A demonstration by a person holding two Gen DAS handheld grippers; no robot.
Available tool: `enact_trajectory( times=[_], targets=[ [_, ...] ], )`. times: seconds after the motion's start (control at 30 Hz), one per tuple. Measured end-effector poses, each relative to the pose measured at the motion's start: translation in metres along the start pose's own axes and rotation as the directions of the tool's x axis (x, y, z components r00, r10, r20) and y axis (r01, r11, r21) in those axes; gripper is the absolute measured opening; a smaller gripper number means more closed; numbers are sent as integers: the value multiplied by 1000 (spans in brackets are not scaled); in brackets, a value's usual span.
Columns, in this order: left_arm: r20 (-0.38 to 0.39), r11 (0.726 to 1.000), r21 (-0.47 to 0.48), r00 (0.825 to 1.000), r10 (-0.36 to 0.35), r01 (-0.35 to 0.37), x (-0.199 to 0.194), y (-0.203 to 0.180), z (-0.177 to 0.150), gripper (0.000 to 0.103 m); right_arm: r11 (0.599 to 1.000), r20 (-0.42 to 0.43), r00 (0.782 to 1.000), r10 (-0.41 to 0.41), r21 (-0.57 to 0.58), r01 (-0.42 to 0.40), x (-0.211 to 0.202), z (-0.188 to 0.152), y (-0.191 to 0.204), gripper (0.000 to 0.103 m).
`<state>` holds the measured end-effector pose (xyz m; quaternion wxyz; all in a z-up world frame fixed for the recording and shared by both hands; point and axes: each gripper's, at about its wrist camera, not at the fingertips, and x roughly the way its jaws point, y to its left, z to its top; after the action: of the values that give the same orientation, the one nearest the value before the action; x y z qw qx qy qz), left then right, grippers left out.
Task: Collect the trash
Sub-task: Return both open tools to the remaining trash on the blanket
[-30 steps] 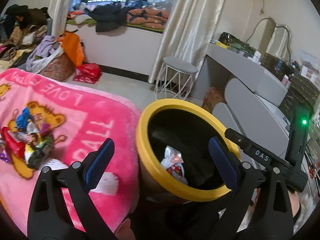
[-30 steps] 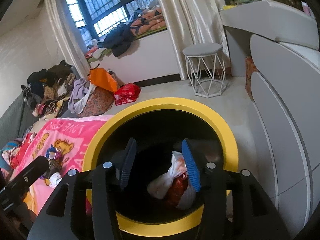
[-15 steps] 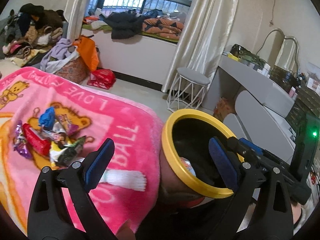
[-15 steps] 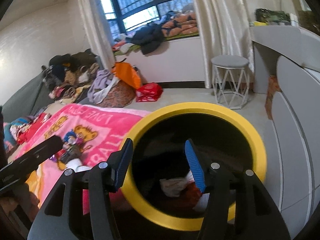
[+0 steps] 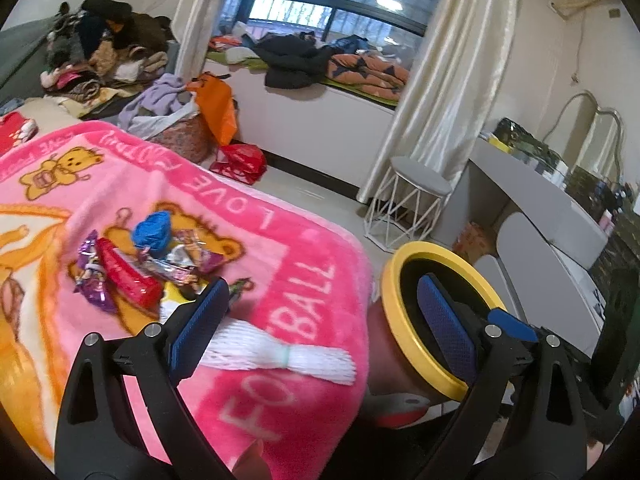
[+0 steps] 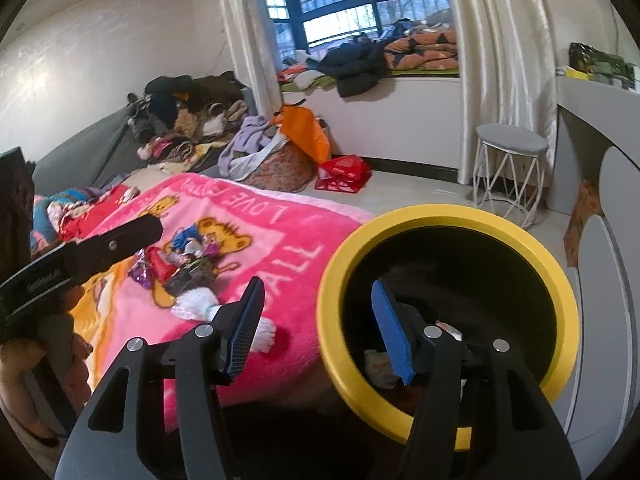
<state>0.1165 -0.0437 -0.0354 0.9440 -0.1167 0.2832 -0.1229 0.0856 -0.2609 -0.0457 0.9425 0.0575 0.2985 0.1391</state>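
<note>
- The left gripper (image 5: 320,320) tilts down over the pink blanket (image 5: 280,280) on the bed; its blue-padded fingers (image 5: 198,326) stand wide apart with nothing between them.
- In the left wrist view, one pad lies over the blanket's printed border at about 8 o'clock, the other in front of the yellow-rimmed trash bin (image 5: 394,320) at about 4 o'clock.
- The pile of snack wrappers (image 5: 140,264) sits on the blanket at about 10 o'clock from the left gripper, near its left finger but apart from it; a blue crumpled piece tops the pile, with a red packet and purple foil beside it.
- A white foam net sleeve (image 5: 288,356) lies on the blanket between the left fingers, lower than the pads; contact cannot be told.
- The right gripper (image 6: 318,328) also points downward, rolled slightly, straddling the bin's near rim (image 6: 332,336): its left pad hangs over the blanket edge, its right pad inside the bin's mouth.
- The right fingers (image 6: 390,334) are parted and hold nothing.
- Discarded wrappers (image 6: 378,364) lie at the bin's dark bottom, partly hidden behind the right finger.
- In the right wrist view, a hand (image 6: 24,364) at 9 o'clock grips the left tool's black handle.
- A round stool (image 6: 510,172) stands on the floor at about 1 o'clock, well apart from the bin.
</note>
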Motion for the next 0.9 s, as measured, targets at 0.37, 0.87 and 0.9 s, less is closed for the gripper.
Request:
enact_trajectory(
  times=[0.37, 0.87, 0.9],
  targets=[
    [19, 997, -49, 998, 56, -55, -13, 32, 1, 87, 992, -56, 995, 82, -96, -87, 17, 5, 38, 54],
    [27, 981, -139, 990, 141, -136, -23, 85, 3, 87, 959, -188, 972, 139, -219, -179, 56, 8, 84, 62],
    [26, 980, -143, 989, 146, -141, -23, 87, 3, 87, 957, -196, 970, 143, -223, -186, 58, 7, 86, 63]
  ],
)
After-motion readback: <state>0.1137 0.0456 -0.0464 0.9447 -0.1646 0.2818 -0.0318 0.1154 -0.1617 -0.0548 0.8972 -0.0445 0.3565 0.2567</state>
